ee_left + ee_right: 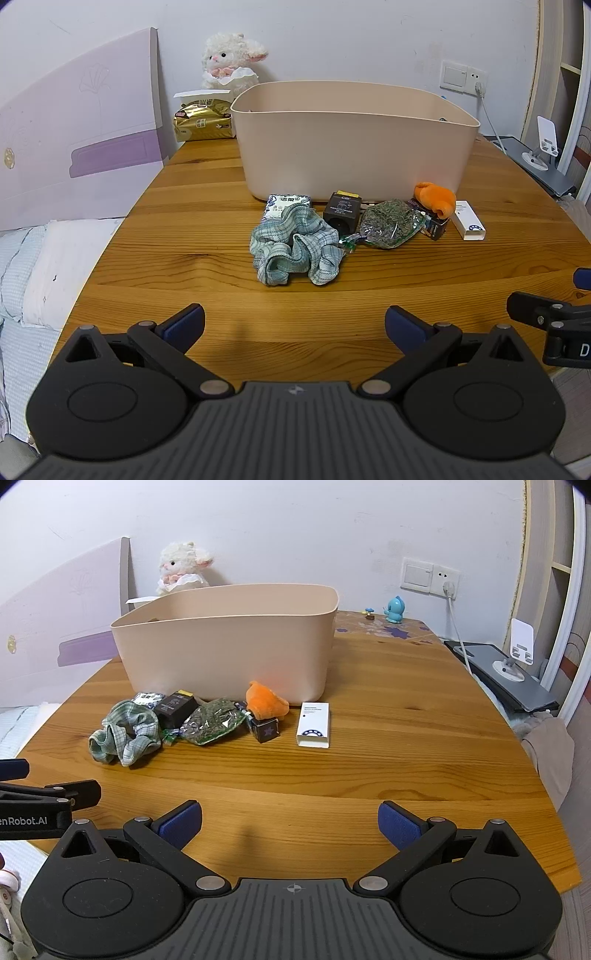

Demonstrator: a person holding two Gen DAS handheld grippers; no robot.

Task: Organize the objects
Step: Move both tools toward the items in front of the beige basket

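A beige plastic bin (pixel 354 147) (pixel 229 646) stands on the wooden table (pixel 207 258). A row of small items lies in front of it: a crumpled green checked cloth (pixel 295 251) (pixel 125 734), a patterned packet (pixel 288 205), a black box (pixel 341 214) (pixel 173 709), a bag of dried herbs (pixel 391 225) (pixel 214 722), an orange plush (pixel 434 197) (pixel 266 701), a small dark box (pixel 264 731) and a white box (pixel 469 219) (pixel 313 724). My left gripper (pixel 294 326) is open, short of the cloth. My right gripper (pixel 290 821) is open too, short of the white box.
A plush lamb (pixel 229 61) and a gold tissue pack (pixel 203 123) sit behind the bin at the left. A blue figurine (pixel 395 609) stands at the back right. A cable hangs from a wall socket (pixel 448 583). A bed (pixel 33 273) borders the table's left edge.
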